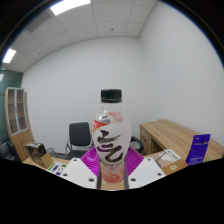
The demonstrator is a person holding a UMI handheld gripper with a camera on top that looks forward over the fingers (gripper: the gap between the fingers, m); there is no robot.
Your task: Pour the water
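A clear plastic bottle [111, 135] with a black cap and a white label bearing black strokes stands upright between my fingers, lifted well above the desks. A little pinkish liquid shows at its bottom. My gripper [111, 165] is shut on the bottle: both magenta pads [90, 160] press against its lower sides. No cup or other vessel is in sight.
Behind the bottle lies an office room: a black chair [78, 135], a wooden desk [170, 133] at the right with a blue box [199, 148] on it, shelving [15, 115] at the left, and clutter on a desk [40, 157] at the lower left.
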